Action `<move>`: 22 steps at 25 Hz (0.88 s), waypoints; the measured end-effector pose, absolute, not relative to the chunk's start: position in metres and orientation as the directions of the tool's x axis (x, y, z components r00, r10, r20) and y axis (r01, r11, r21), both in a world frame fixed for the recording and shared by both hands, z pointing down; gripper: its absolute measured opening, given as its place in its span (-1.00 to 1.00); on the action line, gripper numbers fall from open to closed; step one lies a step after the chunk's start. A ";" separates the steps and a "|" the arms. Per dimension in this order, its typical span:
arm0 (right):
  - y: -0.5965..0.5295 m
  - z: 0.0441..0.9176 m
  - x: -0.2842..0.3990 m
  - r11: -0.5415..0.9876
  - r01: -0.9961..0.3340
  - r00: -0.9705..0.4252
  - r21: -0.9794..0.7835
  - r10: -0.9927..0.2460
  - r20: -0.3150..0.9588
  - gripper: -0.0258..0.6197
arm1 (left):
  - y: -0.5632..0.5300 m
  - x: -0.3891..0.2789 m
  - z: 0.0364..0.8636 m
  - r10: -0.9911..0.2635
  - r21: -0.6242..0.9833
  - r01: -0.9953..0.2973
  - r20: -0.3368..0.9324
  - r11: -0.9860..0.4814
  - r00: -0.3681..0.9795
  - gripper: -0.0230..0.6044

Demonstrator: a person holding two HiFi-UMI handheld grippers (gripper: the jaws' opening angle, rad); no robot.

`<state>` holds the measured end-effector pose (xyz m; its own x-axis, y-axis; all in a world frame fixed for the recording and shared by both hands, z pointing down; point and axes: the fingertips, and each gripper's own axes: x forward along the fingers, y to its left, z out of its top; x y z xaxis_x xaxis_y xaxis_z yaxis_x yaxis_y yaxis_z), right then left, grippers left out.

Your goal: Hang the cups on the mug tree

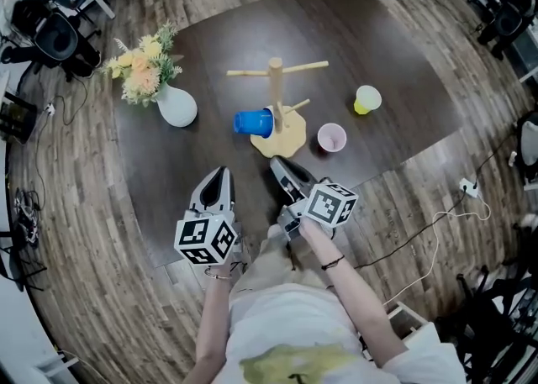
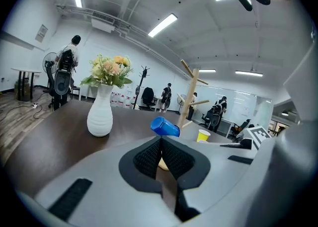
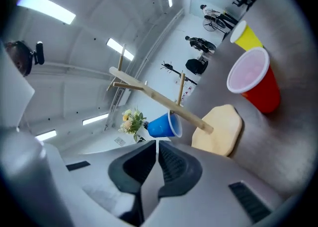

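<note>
Mid-task at the mug tree: we are holding both grippers low over the near part of the table. The left gripper and the right gripper are each pinched together with nothing between the jaws. The blue cup is hanging on its side from a low peg of the mug tree, so we are judging one cup done and two waiting. The red cup is standing just beside the tree's base, and the yellow cup is sitting farther out (both mouth up). Next, we are expecting the right gripper to need to spread its jaws, take the red cup by the rim and tip it onto a free peg.
</note>
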<state>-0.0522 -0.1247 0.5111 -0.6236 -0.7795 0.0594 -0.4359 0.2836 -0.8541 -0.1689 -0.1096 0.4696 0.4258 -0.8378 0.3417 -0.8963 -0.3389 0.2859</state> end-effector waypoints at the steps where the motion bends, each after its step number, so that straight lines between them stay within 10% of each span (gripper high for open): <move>1: -0.122 0.511 -0.049 0.290 -0.467 -0.615 -0.836 -0.786 0.071 -0.82 | -0.108 -0.168 0.470 -0.833 0.287 -0.892 0.341 -0.349 0.435 -0.85; 22: -0.095 0.537 0.063 0.204 -0.882 -0.363 -0.424 -0.868 0.338 -0.85 | -0.087 -0.118 0.490 -0.757 0.301 -0.839 0.367 -0.454 0.541 -0.85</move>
<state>0.0628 -0.0948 0.5368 -0.3629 -0.8683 0.3382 -0.8824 0.2035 -0.4243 -0.1181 -0.0872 0.4898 0.5409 -0.7567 0.3673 -0.8389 -0.4537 0.3008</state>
